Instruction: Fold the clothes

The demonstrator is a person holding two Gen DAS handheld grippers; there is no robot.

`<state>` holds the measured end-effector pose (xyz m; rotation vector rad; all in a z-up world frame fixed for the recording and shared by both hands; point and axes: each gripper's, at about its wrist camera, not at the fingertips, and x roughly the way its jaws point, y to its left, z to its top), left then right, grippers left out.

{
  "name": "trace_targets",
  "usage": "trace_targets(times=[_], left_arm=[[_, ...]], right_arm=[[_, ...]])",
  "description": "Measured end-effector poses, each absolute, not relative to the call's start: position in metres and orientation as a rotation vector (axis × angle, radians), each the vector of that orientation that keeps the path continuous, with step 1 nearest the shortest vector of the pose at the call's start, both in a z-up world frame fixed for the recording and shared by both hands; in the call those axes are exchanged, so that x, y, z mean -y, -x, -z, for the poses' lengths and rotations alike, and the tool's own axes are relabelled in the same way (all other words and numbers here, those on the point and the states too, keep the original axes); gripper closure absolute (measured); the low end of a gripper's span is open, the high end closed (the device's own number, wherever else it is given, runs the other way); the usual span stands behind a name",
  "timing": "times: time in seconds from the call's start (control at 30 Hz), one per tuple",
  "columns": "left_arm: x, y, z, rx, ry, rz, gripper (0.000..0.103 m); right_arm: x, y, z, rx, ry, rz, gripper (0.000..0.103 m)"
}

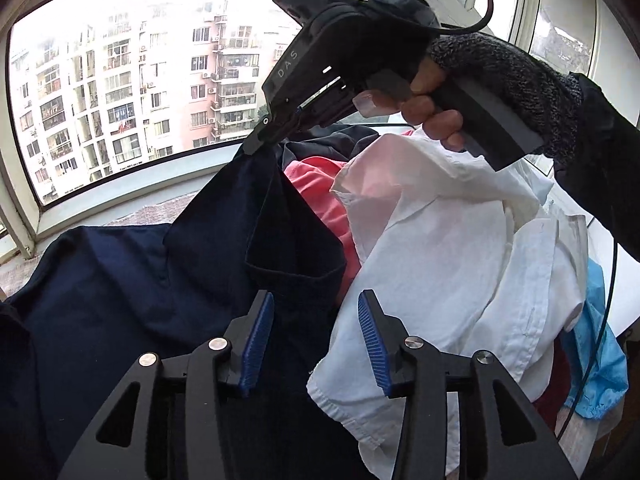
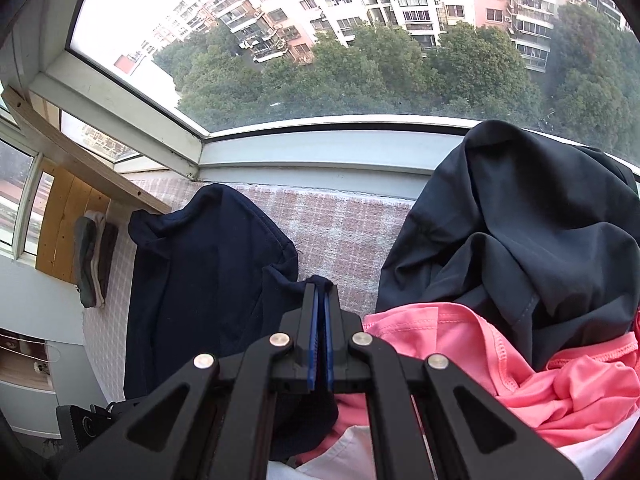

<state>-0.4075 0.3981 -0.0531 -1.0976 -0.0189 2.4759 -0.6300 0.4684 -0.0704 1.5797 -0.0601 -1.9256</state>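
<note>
Daylit bay window [image 2: 320, 40], checked sill covering [image 2: 344, 216]

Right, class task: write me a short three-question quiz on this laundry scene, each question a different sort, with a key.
1. True or false: the right tool is shut on the navy garment.
2. Which garment lies nearest the open left tool on its right? A) white shirt B) pink top C) light blue cloth
3. Fill in: the checked cloth lies below the ____.

Key: 1 true; 2 A; 3 window.
</note>
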Motion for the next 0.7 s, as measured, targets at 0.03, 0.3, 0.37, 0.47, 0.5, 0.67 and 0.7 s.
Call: trace_targets(times=[0.03, 0.3, 0.37, 0.47, 0.5, 0.67, 0.7], left_arm=[[-0.399, 0.412, 0.056, 0.023, 1.123, -2.476, 0.061], [-0.393, 0.428, 0.066, 0.189, 1.136, -2.435, 0.096], [-0.39, 0.417, 0.061, 0.224, 1.059, -2.438, 0.096], [-0.392, 0.402, 0.056, 0.243, 0.982, -2.433, 0.096], [-0.394, 0.398, 0.056, 0.244, 0.97, -2.43, 0.096], [-0.385, 0.391, 0.059, 0.365, 0.944, -2.426, 0.097], [-0.38, 0.389, 0.058, 0.392, 0.935, -2.437, 0.096]], right_arm=[[-0.469, 0.629, 0.069, 0.059, -1.578, 1.926, 0.1], [-0.473, 0.629, 0.068, 0.063, -1.574, 1.943, 0.1], [-0.475, 0.632, 0.071, 0.071, -1.587, 1.957, 0.1], [-0.476, 0.638, 0.08, 0.085, -1.62, 1.963, 0.1], [-0.475, 0.639, 0.084, 0.089, -1.635, 1.963, 0.1], [-0.461, 0.634, 0.076, 0.111, -1.612, 1.969, 0.1], [-0.458, 0.633, 0.07, 0.109, -1.595, 1.974, 0.1]])
